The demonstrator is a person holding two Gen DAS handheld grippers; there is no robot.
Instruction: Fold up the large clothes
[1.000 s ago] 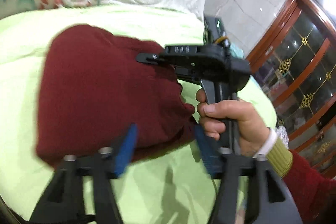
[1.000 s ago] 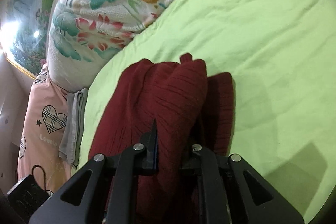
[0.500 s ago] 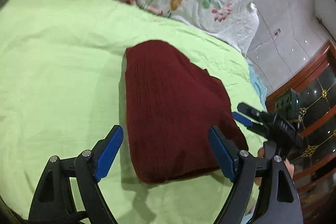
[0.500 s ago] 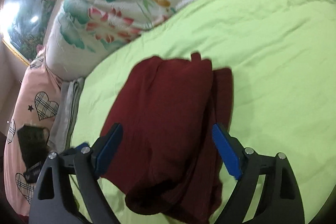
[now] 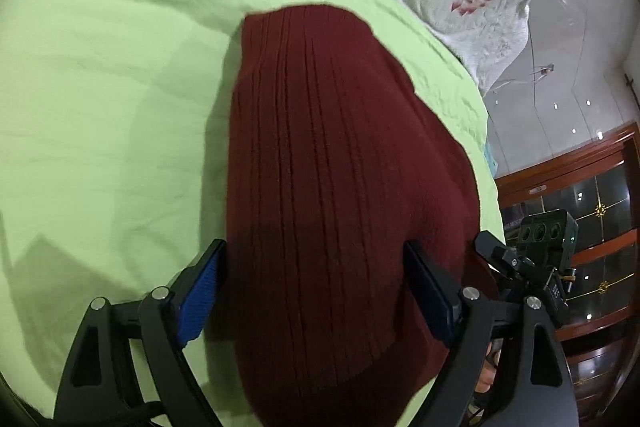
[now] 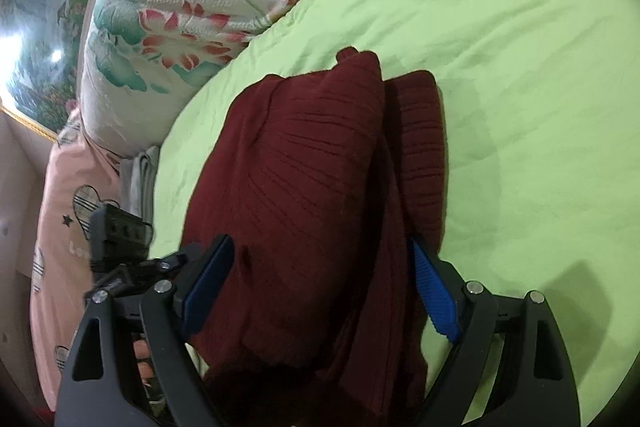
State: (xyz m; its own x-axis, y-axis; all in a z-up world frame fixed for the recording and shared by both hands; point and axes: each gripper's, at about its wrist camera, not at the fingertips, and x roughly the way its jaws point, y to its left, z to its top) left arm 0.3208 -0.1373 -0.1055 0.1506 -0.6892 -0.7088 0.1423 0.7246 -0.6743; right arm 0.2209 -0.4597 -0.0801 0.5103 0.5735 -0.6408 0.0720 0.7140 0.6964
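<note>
Between my left gripper [image 5: 316,291] and right gripper [image 6: 320,287], both spread wide, the folded maroon sweater [image 5: 340,167] lies released, ready for straightening.

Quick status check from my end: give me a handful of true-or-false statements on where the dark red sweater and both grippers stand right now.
1. The dark red ribbed knit sweater lies folded on the light green bedsheet. True.
2. The left gripper is shut on the sweater. False: its blue-padded fingers stand wide apart on either side of it.
3. The right gripper is open. True.
4. The sweater rests on the floral quilt. False: the quilt lies beyond it, at the sheet's far edge.
</note>
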